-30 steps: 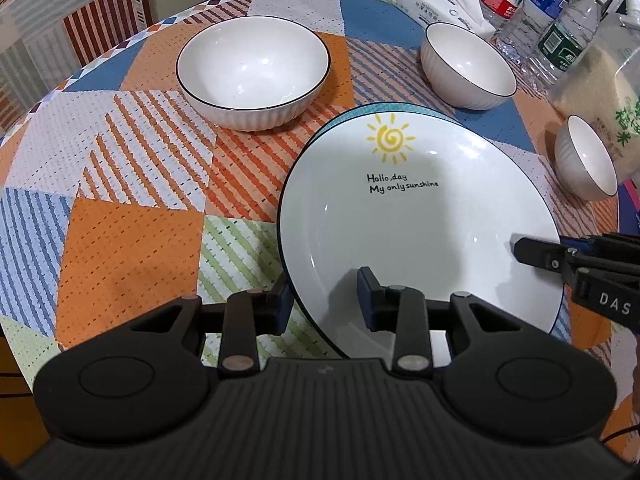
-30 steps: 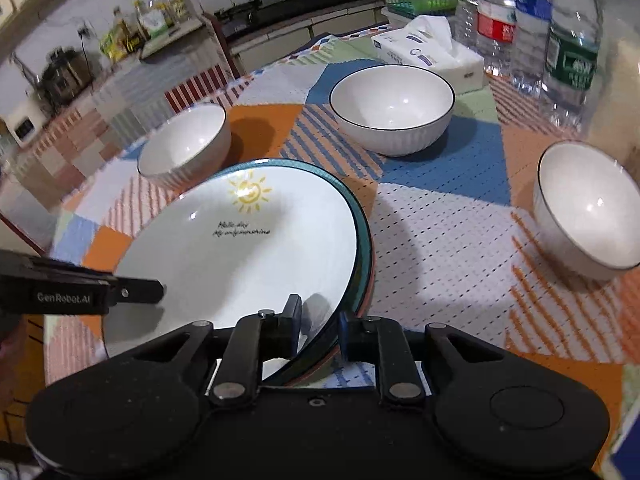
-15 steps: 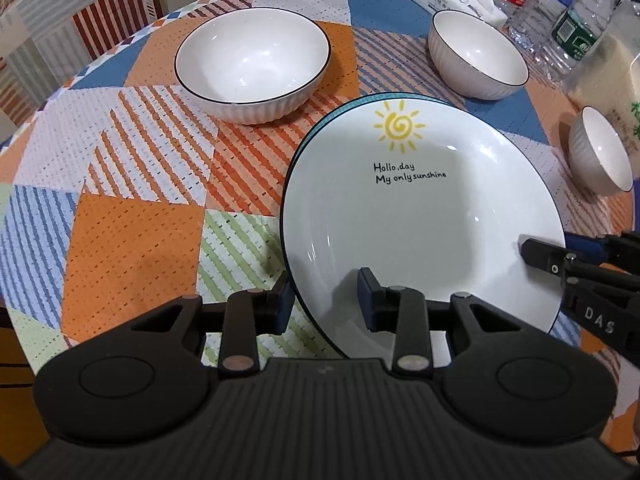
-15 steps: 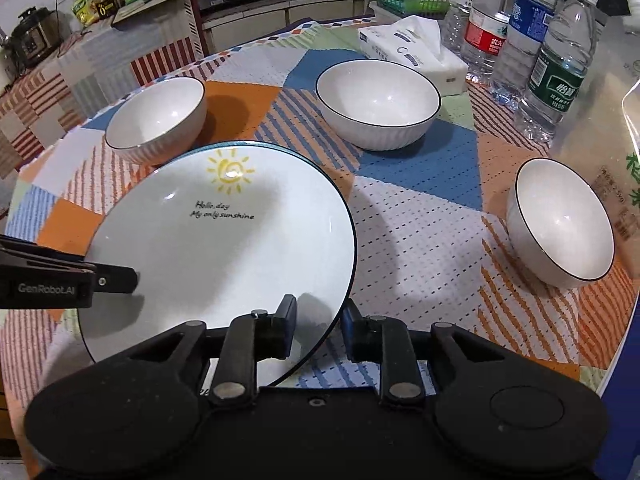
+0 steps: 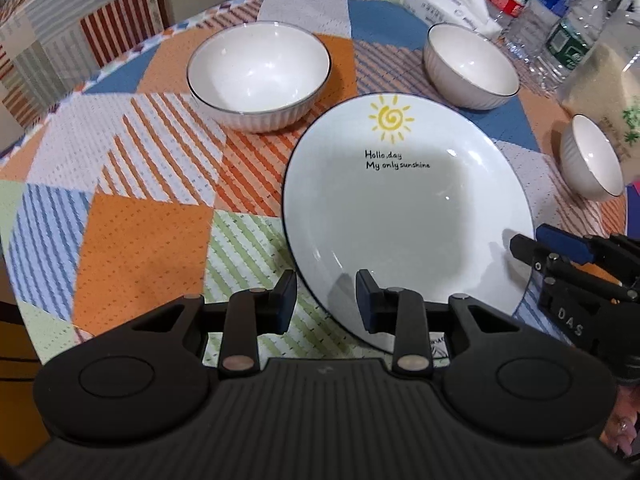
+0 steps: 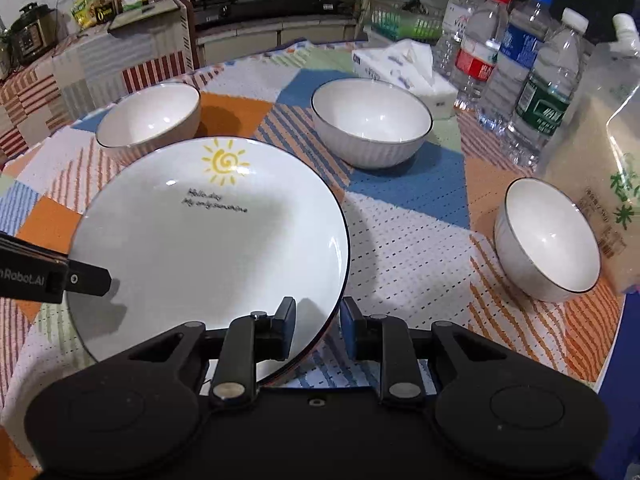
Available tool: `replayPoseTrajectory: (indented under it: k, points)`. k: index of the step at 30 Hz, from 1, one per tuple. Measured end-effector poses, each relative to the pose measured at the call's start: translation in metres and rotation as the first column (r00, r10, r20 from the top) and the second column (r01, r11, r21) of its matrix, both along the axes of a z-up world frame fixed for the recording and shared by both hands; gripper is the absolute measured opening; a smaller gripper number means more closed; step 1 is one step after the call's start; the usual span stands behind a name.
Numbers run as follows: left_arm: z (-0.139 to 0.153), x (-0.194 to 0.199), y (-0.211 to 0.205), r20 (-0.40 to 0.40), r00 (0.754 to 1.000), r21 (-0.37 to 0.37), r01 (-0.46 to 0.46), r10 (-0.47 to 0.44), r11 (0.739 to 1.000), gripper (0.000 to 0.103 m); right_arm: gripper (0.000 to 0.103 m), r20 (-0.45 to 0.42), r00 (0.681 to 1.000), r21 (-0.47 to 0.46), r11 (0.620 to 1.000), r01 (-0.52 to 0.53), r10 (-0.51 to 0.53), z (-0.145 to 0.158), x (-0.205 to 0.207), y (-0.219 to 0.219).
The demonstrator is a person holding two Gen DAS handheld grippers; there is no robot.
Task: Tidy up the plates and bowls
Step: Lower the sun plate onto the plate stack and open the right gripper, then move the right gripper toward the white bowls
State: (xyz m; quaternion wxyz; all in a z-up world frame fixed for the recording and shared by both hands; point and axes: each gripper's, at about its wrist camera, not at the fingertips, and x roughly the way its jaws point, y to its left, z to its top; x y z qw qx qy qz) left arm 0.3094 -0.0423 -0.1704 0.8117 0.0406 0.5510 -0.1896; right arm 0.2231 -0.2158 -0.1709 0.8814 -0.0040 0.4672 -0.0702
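Note:
A white plate (image 5: 404,216) with a yellow sun and black lettering lies on the patchwork tablecloth; it also shows in the right wrist view (image 6: 208,248). My left gripper (image 5: 326,300) straddles its near-left rim, jaws apart, not clamped. My right gripper (image 6: 318,328) straddles its near-right rim the same way. Three white ribbed bowls stand around it: a large one (image 5: 258,74) far left, one (image 5: 470,64) far right, one (image 5: 590,158) at the right edge. No second plate shows beneath the sun plate.
Several water bottles (image 6: 516,64), a tissue pack (image 6: 404,70) and a clear bag of rice (image 6: 600,168) stand at the table's far right. A kitchen counter (image 6: 256,12) with a stove lies beyond the table. The table edge (image 5: 24,320) curves near left.
Both grippers tilted up and drew back slightly over the plate. The teal-rimmed plate seen under the sun plate a second ago is now out of sight beneath it.

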Motion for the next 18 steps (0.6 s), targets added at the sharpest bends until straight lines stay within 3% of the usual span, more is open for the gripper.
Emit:
replayPoseTrajectory:
  k: [9, 13, 18]
  points:
    - [0.036, 0.009, 0.037, 0.076, 0.997, -0.056, 0.026, -0.022, 0.998, 0.032, 0.030, 0.150, 0.988, 0.091, 0.995, -0.049, 0.035, 0.040, -0.017, 0.014]
    - [0.047, 0.029, 0.060, 0.105, 0.994, -0.067, 0.011, -0.004, 0.998, 0.033, 0.036, 0.220, 0.973, 0.128, 0.987, -0.094, 0.064, 0.053, -0.008, 0.027]
    - [0.047, 0.063, 0.084, 0.113, 0.993, -0.080, -0.022, 0.031, 0.997, 0.034, 0.043, 0.249, 0.963, 0.142, 0.980, -0.142, 0.103, 0.061, 0.014, 0.049]
